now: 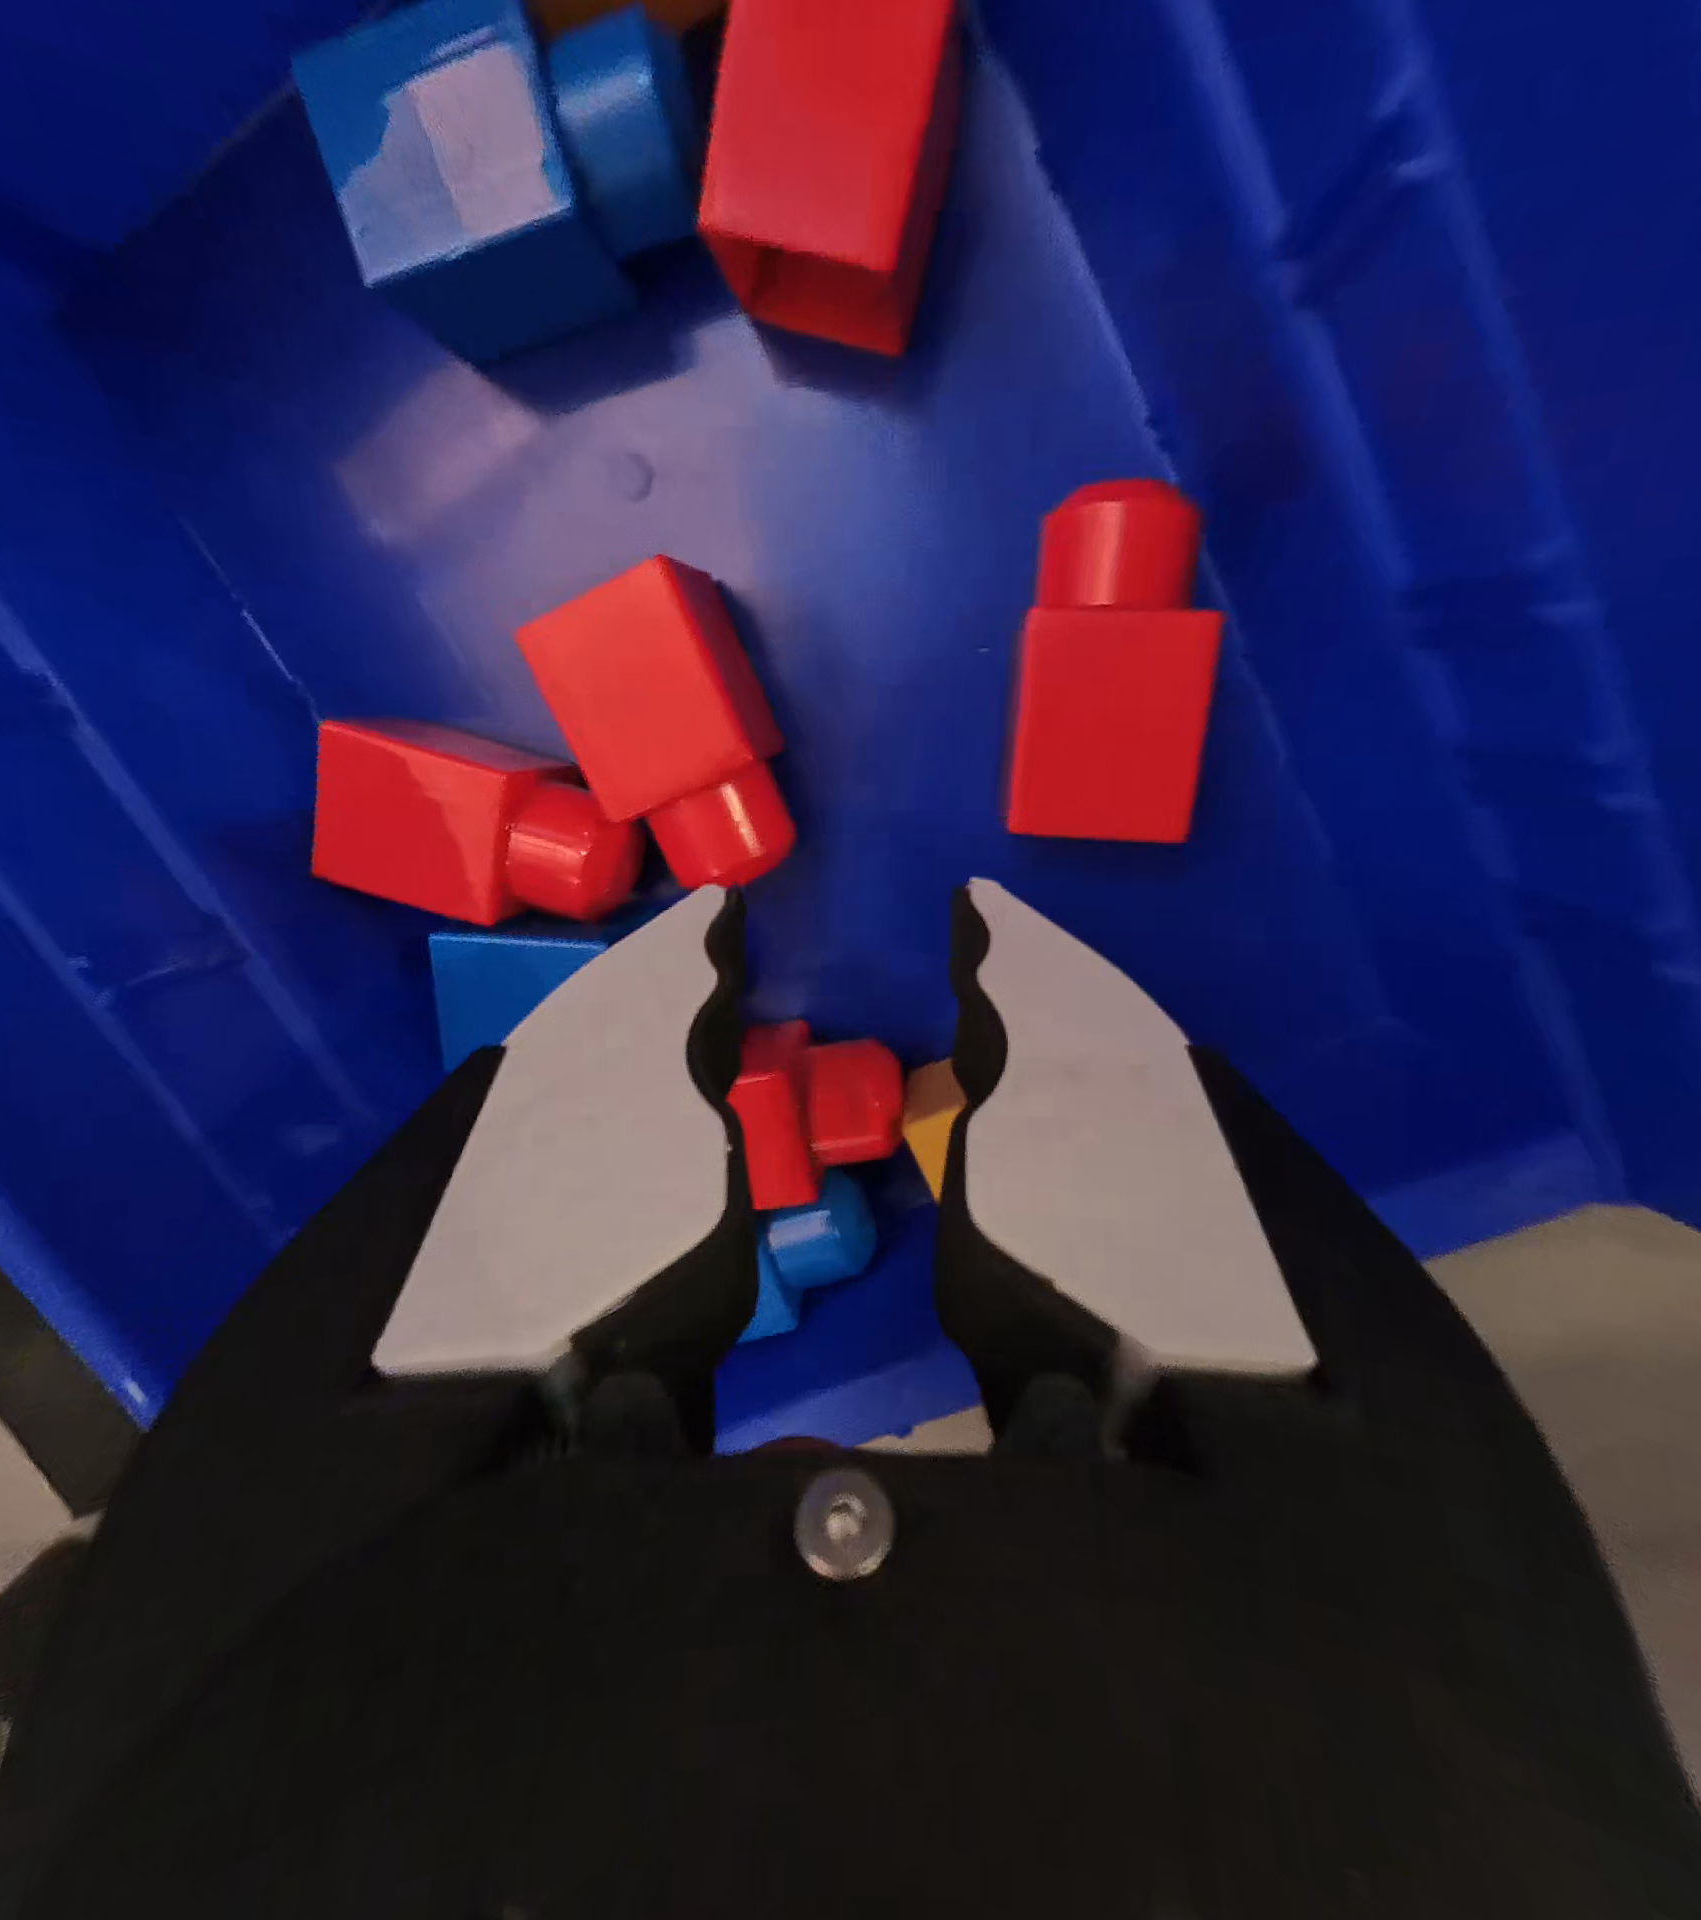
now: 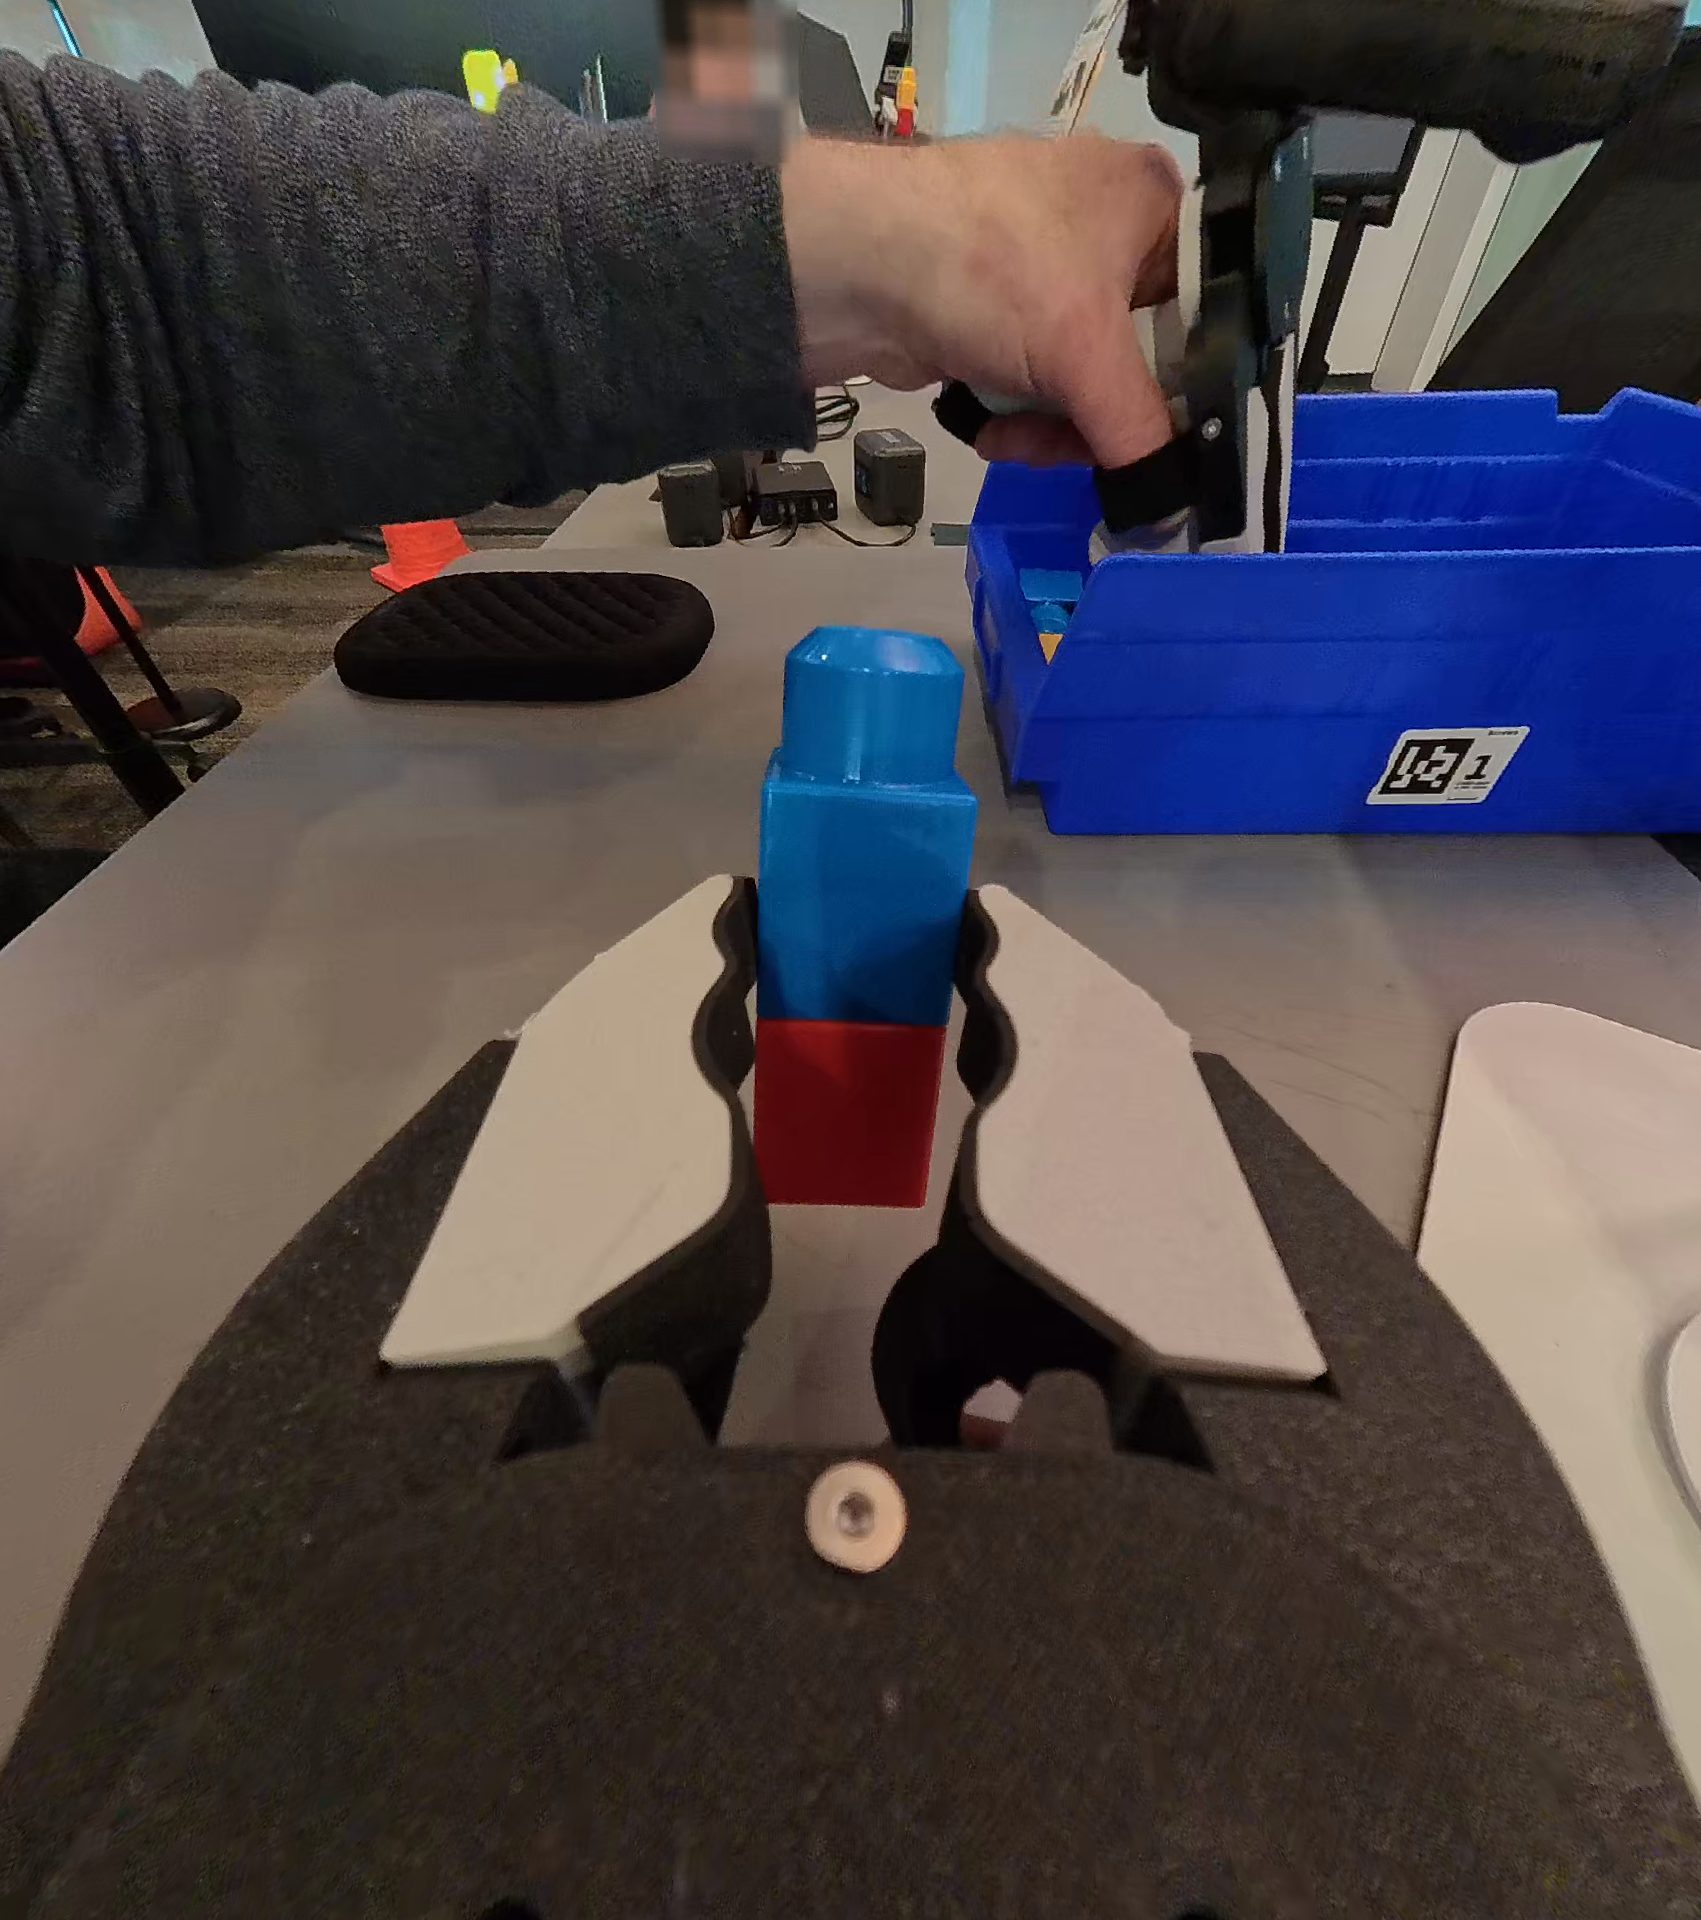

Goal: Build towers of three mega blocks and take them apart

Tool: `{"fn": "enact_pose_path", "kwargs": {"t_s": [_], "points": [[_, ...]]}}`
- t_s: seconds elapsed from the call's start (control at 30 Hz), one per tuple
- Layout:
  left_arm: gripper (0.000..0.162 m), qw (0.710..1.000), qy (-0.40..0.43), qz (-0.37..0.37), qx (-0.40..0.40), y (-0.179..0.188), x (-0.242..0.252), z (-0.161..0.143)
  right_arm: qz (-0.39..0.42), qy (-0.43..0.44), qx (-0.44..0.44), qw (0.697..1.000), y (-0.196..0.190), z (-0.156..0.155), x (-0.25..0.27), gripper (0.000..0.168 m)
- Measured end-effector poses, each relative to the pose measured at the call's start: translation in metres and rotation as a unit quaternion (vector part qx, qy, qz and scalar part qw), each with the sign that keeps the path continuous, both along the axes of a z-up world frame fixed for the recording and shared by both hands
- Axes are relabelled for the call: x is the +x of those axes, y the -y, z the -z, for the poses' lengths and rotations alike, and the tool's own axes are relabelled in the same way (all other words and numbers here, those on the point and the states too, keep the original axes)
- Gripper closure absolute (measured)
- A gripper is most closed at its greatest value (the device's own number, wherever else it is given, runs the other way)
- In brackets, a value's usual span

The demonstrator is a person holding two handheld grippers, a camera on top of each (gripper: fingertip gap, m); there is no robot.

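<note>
- Left wrist view: the left gripper (image 1: 846, 904) hung over the blue bin (image 1: 1448, 520), jaws spread apart with nothing between the fingertips.
- Loose blocks lay on the bin floor. A red block (image 1: 654, 691) lay tilted just ahead of the left fingertip, its stud pointing toward the gripper; a second red block (image 1: 410, 816) lay on its side touching it.
- A third red block (image 1: 1111, 717) lay apart to the right, stud pointing away from the gripper.
- At the far end of the bin lay a blue block (image 1: 451, 177) and a larger red block (image 1: 825, 166), hollow underside facing the camera.
- Seen through the gap between the fingers, lower in the bin, were a small red block (image 1: 810, 1107) and a small blue block (image 1: 810, 1247) — neither was gripped.
- Right wrist view: the right gripper (image 2: 856, 914) was pressed onto a two-block tower standing upright on the grey table (image 2: 306, 935) — blue tower block (image 2: 861, 883) on top, red tower block (image 2: 846, 1112) beneath.
- The fingers pinched the tower at both sides, around the seam between the two blocks.
- The bin stood on the table beyond the tower, to the right; a person's hand (image 2: 981, 281) held the other gripper down into it.
- A black padded rest (image 2: 524, 634) lay on the table to the left, well apart from the tower.
</note>
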State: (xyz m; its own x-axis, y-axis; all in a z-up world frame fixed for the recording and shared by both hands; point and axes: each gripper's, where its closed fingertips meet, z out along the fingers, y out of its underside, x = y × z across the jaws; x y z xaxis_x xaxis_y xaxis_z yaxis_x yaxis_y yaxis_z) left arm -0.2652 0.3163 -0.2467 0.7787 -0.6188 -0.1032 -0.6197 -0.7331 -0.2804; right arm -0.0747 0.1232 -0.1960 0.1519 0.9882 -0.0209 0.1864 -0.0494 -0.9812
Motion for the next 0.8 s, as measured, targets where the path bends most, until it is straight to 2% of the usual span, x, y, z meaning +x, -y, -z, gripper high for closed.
{"fn": "enact_pose_path", "kwargs": {"t_s": [0.23, 0.57, 0.8], "points": [[0.121, 0.999, -0.022, -0.027, -0.014, -0.014, -0.009, 0.017, 0.001, -0.001, 0.0, 1.0, 0.0, 0.0, 0.0, 0.132], [0.127, 0.998, -0.051, -0.024, -0.013, -0.029, -0.012, 0.033, 0.0, -0.001, 0.0, 1.0, 0.0, 0.0, 0.0, 0.132], [0.108, 0.999, -0.013, -0.049, 0.008, -0.045, -0.006, 0.03, 0.0, 0.0, 0.0, 1.0, 0.0, 0.0, 0.0, 0.132]]}}
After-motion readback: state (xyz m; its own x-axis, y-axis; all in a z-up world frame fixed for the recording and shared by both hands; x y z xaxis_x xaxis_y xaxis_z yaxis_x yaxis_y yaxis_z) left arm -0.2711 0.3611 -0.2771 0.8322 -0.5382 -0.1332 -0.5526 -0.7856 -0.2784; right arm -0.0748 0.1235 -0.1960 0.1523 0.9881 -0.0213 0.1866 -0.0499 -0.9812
